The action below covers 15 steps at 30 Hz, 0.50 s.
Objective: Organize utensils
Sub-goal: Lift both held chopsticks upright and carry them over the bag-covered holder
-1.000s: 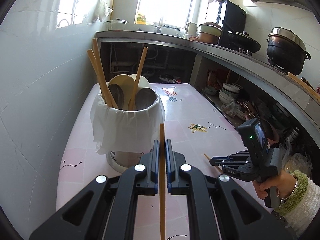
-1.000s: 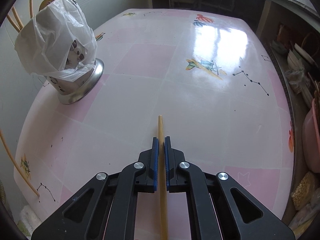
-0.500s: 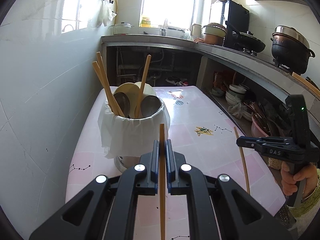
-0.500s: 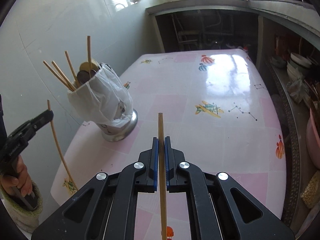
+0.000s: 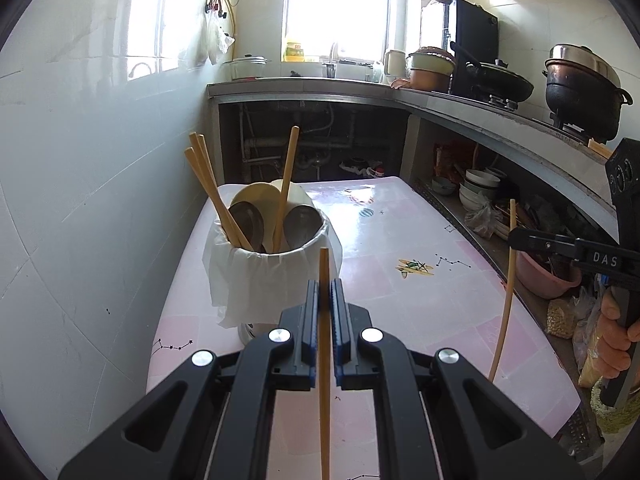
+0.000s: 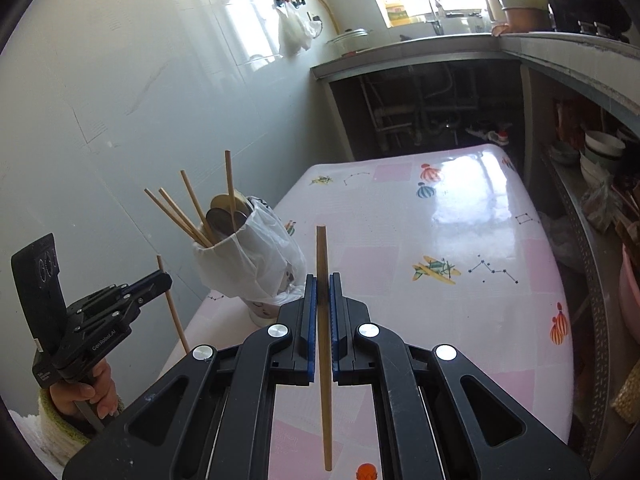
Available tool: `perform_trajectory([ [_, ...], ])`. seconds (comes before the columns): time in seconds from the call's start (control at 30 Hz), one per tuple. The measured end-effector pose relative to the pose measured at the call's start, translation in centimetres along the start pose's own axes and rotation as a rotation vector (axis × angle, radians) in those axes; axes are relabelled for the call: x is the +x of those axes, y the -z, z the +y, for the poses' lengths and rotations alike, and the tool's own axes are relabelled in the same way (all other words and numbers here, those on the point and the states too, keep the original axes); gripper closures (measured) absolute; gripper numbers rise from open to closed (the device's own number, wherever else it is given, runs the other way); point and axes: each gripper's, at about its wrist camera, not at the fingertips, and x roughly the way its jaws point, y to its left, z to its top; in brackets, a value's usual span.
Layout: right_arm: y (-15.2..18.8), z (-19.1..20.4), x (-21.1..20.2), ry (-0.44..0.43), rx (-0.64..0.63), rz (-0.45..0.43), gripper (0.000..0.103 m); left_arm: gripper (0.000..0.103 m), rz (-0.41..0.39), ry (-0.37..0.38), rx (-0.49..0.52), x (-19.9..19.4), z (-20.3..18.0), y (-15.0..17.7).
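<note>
I am looking across the glossy pink-and-white patterned table, which is filling the middle of both views. On it, left of centre, the round utensil holder lined with a white plastic bag is standing upright, already holding wooden chopsticks and broad spoons.

I am holding my left gripper just in front of that holder, its jaws clamped on a thin straight wooden chopstick running up the lower centre of the frame.

My right gripper is pinching a second thin wooden chopstick the same way, well off the tabletop.

Both sticks are looking light, stiff and smooth, so I am judging them prone to pivoting or slipping; a hold near mid-length seems safest for tipping them into the holder.
</note>
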Motion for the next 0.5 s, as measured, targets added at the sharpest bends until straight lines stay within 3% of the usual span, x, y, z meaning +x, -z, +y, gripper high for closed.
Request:
perform_trajectory([
  [0.5,-0.8,1.4,-1.7,-0.039,-0.025,-0.063,0.099,0.098,-0.020,-0.027,0.024,-0.5,-0.4,-0.5],
])
